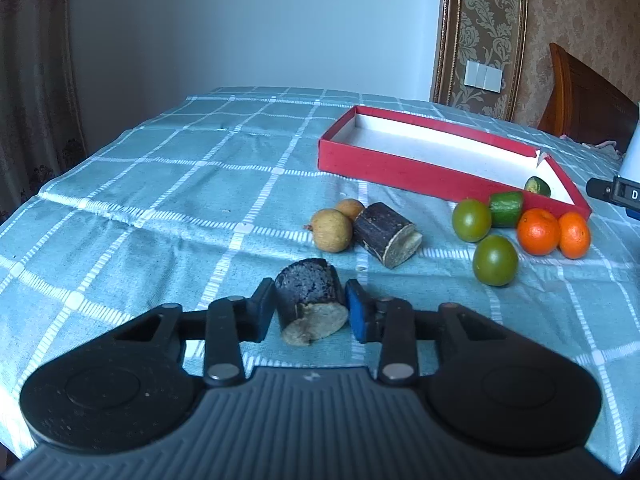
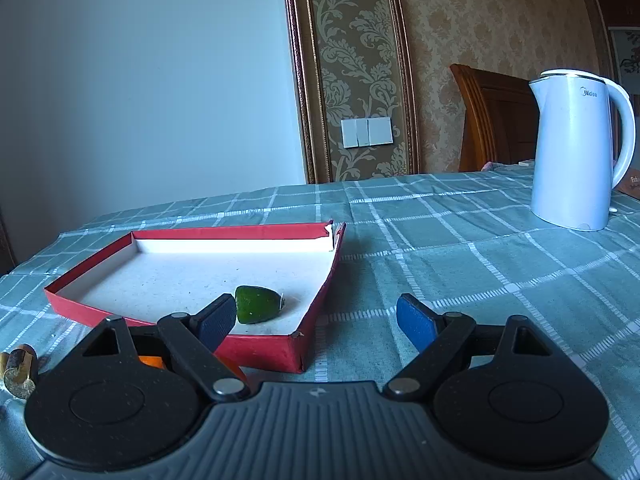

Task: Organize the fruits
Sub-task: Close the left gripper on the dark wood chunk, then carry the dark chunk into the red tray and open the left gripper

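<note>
Sugarcane [image 1: 310,300], a short dark-skinned chunk with a pale cut end, sits on the checked tablecloth [image 1: 160,200] on the near side of the red box [image 1: 384,168], well short of it, pinched between the pads of the left gripper [image 1: 310,312]. Between that chunk and the box lie a second cane piece [image 1: 386,234], two tan round fruits [image 1: 331,229], two green fruits [image 1: 495,260], a cucumber stub [image 1: 506,209] against the box wall, and two oranges [image 1: 538,231] at the box's near corner. One green cucumber piece [image 2: 258,303] lies inside the box. The right gripper [image 2: 316,322] hangs over the box's near corner, its jaws spread wide with nothing in them. A white kettle [image 2: 576,152] stands well beyond the box.
</note>
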`<act>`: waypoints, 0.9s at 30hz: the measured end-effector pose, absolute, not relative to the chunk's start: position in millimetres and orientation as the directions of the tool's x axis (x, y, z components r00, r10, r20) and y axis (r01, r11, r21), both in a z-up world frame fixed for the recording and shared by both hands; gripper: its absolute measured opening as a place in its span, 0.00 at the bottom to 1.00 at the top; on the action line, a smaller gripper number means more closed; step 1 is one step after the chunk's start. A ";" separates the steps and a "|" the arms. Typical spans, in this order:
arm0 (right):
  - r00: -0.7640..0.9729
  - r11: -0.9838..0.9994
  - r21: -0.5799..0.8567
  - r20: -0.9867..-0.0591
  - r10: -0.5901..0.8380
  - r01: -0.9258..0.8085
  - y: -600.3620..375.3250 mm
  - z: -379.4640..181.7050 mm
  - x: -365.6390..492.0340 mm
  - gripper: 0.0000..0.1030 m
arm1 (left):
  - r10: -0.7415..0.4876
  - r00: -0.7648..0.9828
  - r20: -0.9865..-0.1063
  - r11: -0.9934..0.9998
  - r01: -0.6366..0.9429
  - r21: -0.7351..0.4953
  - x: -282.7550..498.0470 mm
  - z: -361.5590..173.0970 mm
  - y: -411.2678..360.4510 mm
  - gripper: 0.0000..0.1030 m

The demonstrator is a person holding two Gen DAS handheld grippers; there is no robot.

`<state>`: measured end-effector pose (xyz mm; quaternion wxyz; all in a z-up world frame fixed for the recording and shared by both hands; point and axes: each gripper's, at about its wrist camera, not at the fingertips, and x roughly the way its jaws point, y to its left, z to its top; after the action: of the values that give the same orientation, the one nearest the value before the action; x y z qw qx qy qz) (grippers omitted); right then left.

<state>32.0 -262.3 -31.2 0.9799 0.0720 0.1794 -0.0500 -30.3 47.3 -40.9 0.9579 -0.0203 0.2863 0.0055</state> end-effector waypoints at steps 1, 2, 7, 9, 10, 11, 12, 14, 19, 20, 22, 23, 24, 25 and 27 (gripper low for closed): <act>0.930 0.985 0.123 -0.360 -0.073 0.125 -262.3 -31.3 32.0 0.85 | -0.002 0.837 -0.547 0.999 -0.023 -0.040 -30.4 -41.1 47.6 0.33; 0.930 0.985 0.123 -0.361 -0.073 0.125 -262.3 -31.2 32.3 0.85 | -0.005 0.838 -0.546 0.999 -0.024 -0.046 -30.3 -41.2 48.1 0.33; 0.929 0.984 0.120 -0.361 -0.078 0.129 -262.7 -30.9 31.9 0.85 | -0.003 0.841 -0.541 0.998 -0.029 -0.051 -30.8 -41.4 48.1 0.33; 0.929 0.984 0.120 -0.362 -0.077 0.128 -263.1 -30.8 32.0 0.85 | -0.005 0.841 -0.541 0.998 -0.025 -0.049 -29.9 -40.9 47.6 0.33; 0.929 0.985 0.119 -0.363 -0.077 0.128 -263.2 -30.8 32.0 0.85 | -0.008 0.841 -0.541 0.998 -0.022 -0.050 -29.4 -40.3 47.8 0.33; 0.928 0.985 0.119 -0.363 -0.078 0.129 -263.5 -30.6 32.0 0.85 | -0.013 0.842 -0.539 0.999 -0.017 -0.051 -28.8 -39.2 47.6 0.33; 0.928 0.985 0.119 -0.363 -0.077 0.128 -263.6 -30.6 32.0 0.85 | -0.016 0.843 -0.537 0.999 -0.012 -0.049 -27.9 -37.9 46.9 0.33; 0.928 0.985 0.119 -0.364 -0.077 0.129 -263.4 -30.6 32.0 0.85 | -0.016 0.851 -0.526 0.999 -0.007 -0.042 -26.8 -34.5 45.4 0.33; 0.927 0.985 0.118 -0.368 -0.078 0.129 -263.4 -30.8 32.6 0.85 | -0.032 0.864 -0.502 0.999 0.028 -0.015 -18.8 -23.9 38.0 0.33; 0.926 0.985 0.117 -0.368 -0.078 0.130 -263.3 -30.9 32.9 0.85 | -0.037 0.867 -0.496 0.999 0.037 -0.009 -16.2 -21.3 35.7 0.33; 0.926 0.984 0.116 -0.368 -0.083 0.134 -263.4 -31.0 32.5 0.85 | -0.054 0.874 -0.483 0.998 0.060 -0.003 -10.6 -14.9 29.8 0.33; 0.926 0.984 0.115 -0.368 -0.086 0.137 -262.9 -31.0 32.8 0.85 | -0.065 0.877 -0.477 0.997 0.074 0.000 -6.9 -11.4 26.2 0.33; 0.926 0.984 0.114 -0.368 -0.087 0.138 -263.1 -31.1 32.6 0.85 | -0.079 0.880 -0.469 0.996 0.090 0.002 -1.9 -7.4 21.9 0.33; 0.925 0.984 0.113 -0.370 -0.088 0.138 -262.8 -31.3 33.1 0.85 | -0.089 0.882 -0.463 0.995 0.103 0.005 3.2 -4.4 18.0 0.33; 0.923 0.984 0.112 -0.374 -0.089 0.140 -263.0 -31.6 33.9 0.85 | -0.106 0.884 -0.456 0.992 0.124 0.011 16.4 0.8 9.0 0.33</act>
<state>33.9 -263.0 -31.6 0.9782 0.0684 0.1872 -0.0587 16.4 9.0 0.8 0.9703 0.0199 0.2337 -0.0592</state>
